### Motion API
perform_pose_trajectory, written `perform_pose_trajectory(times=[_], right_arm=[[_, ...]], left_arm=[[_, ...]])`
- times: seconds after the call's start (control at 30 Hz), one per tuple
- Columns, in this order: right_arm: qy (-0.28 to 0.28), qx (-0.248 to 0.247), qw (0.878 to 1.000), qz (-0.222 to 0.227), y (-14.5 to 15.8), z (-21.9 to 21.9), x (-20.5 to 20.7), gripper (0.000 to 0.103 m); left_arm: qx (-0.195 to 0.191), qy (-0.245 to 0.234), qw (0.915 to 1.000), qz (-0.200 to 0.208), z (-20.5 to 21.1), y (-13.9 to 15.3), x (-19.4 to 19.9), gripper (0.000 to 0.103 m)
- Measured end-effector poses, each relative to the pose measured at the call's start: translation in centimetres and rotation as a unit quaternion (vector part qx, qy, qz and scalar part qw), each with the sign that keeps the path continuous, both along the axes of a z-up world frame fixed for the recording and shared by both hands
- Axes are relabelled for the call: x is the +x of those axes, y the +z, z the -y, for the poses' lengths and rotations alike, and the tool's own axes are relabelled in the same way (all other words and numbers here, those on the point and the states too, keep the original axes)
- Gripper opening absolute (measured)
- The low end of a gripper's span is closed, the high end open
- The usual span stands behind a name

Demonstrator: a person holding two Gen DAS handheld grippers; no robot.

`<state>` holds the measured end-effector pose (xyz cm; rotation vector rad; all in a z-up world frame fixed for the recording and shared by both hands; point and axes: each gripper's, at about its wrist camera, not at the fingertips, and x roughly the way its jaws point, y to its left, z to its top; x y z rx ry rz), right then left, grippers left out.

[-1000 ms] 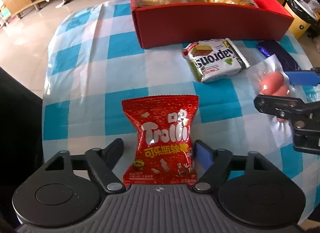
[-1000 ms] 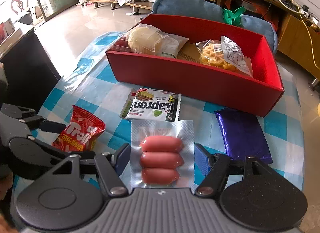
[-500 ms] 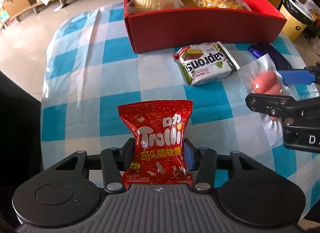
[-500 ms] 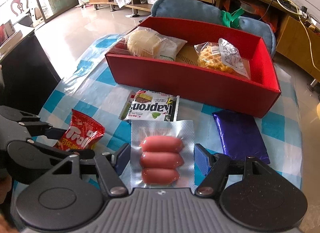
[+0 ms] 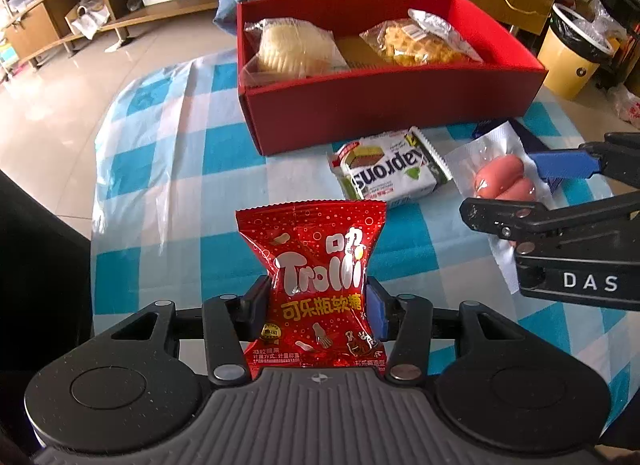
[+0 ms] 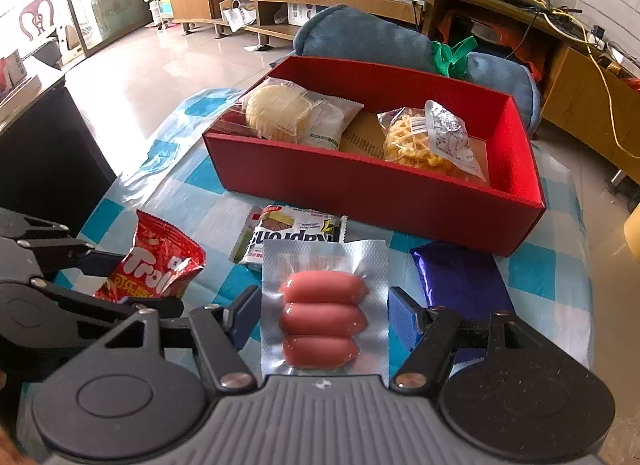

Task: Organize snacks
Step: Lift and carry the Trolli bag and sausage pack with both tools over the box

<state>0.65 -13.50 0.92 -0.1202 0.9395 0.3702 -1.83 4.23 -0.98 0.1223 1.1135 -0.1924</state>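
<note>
Left wrist view: left gripper (image 5: 316, 301) pinched Trolli bag (image 5: 314, 289); right gripper (image 6: 322, 307) jaws spread, flanking sausage pack (image 6: 324, 305).

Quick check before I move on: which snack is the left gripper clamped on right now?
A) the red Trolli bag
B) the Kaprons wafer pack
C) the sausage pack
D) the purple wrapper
A: the left gripper pinches the red Trolli bag, its sides creased between the fingers.
</note>
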Motion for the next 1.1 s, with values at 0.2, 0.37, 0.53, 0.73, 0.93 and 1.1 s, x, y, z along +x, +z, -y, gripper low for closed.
perform_pose_trajectory(times=[0.2,0.37,0.53,0.73,0.93,1.1], right_arm=[[-0.009,0.005,1.000,0.007,0.5,0.5,0.3,0.067],[-0.015,0.007,1.000,0.010,0.9,0.8,0.5,0.067],[-0.020,0.012,1.000,0.017,1.4,1.0,0.8,0.067],[-0.033,0.020,0.999,0.028,2.3,1.5,1.5,0.067],[-0.037,0.023,0.998,0.034,2.7,1.6,2.3,0.067],[-0.042,0.027,0.998,0.044,3.4,1.6,3.1,0.067]], left_arm=[[-0.004,0.000,0.9999,0.014,0.2,0.9,0.2,0.056],[-0.007,-0.001,0.9997,0.023,0.3,1.5,0.4,0.056],[-0.011,-0.002,0.9994,0.032,0.5,2.1,0.8,0.056],[-0.014,-0.002,0.9987,0.049,0.8,3.0,1.7,0.056],[-0.014,0.004,0.9980,0.062,0.8,3.8,2.7,0.056],[-0.015,0.005,0.9968,0.078,1.0,4.7,3.6,0.056]])
